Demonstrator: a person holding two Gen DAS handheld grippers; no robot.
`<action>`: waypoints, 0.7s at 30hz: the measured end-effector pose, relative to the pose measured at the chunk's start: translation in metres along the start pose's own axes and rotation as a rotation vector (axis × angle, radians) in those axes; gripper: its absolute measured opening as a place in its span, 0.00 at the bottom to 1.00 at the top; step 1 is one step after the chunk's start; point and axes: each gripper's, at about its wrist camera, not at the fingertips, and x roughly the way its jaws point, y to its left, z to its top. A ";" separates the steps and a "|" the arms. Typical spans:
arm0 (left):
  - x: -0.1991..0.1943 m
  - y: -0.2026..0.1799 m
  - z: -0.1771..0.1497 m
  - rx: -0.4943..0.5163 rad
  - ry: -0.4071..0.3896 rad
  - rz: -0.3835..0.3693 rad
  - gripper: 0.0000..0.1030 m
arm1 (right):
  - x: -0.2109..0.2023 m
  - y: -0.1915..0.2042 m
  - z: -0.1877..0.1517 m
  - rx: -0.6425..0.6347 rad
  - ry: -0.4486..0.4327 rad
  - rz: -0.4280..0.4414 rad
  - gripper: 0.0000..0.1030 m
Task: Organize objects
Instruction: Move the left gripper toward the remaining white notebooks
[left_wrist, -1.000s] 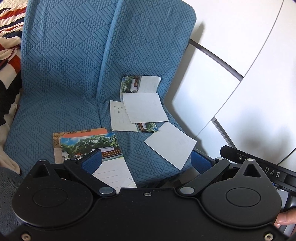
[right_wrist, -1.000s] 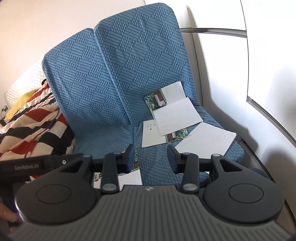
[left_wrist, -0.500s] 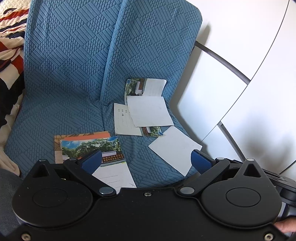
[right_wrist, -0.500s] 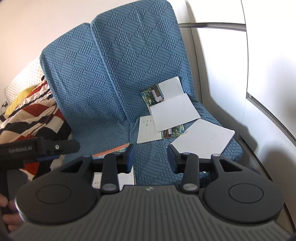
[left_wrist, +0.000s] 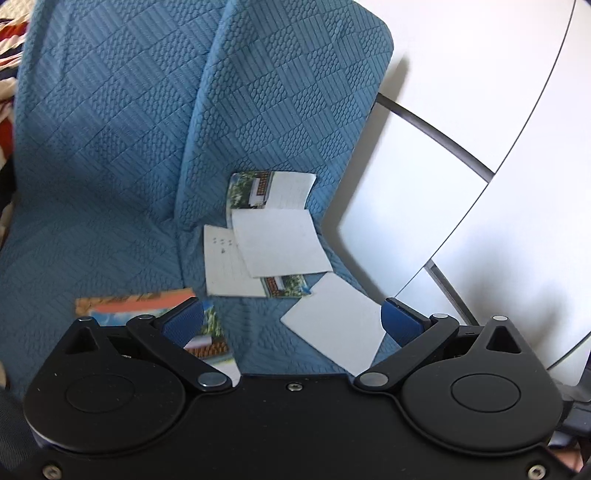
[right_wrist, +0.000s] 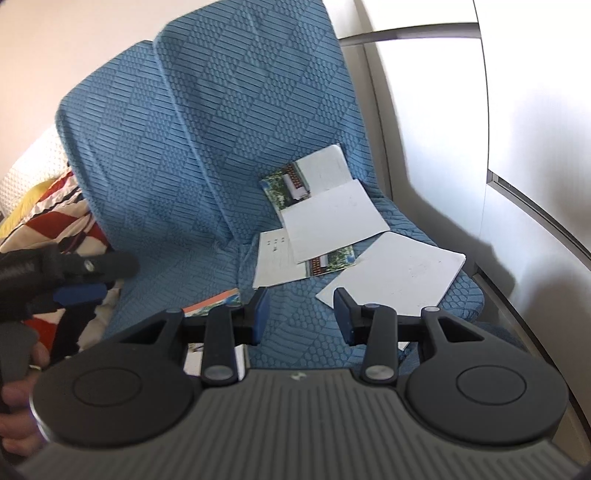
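Several cards lie on a blue sofa seat (left_wrist: 110, 240). A plain white card (left_wrist: 332, 326) (right_wrist: 399, 273) rests near the seat's right front edge. Behind it is an overlapping pile: a white card (left_wrist: 280, 243) (right_wrist: 332, 221) on a lined card (left_wrist: 221, 266) (right_wrist: 271, 264), and a photo card (left_wrist: 269, 188) (right_wrist: 306, 177) leaning on the backrest. An orange-edged photo card stack (left_wrist: 136, 302) (right_wrist: 214, 301) lies at front left. My left gripper (left_wrist: 291, 323) hovers wide open above the seat, holding nothing. My right gripper (right_wrist: 301, 315) is partly open and holds nothing.
A striped red, black and cream blanket (right_wrist: 55, 221) lies left of the sofa. White cabinet panels (left_wrist: 480, 184) (right_wrist: 517, 129) stand close on the right. A hand (right_wrist: 18, 369) holding the left tool shows at the left edge of the right wrist view.
Both grippers have come lower and closer to the seat, so the cards look larger. The orange-edged stack now sits partly under the left finger. The jaws have not changed.
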 end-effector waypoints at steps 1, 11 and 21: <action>0.006 0.000 0.002 0.009 -0.004 0.008 0.99 | 0.005 -0.002 0.000 0.005 0.001 -0.003 0.41; 0.067 0.022 0.018 -0.030 0.044 0.002 0.99 | 0.051 -0.016 0.004 0.040 -0.021 -0.047 0.41; 0.126 0.044 0.022 -0.047 0.095 -0.017 0.99 | 0.090 -0.015 0.011 0.103 -0.018 -0.014 0.68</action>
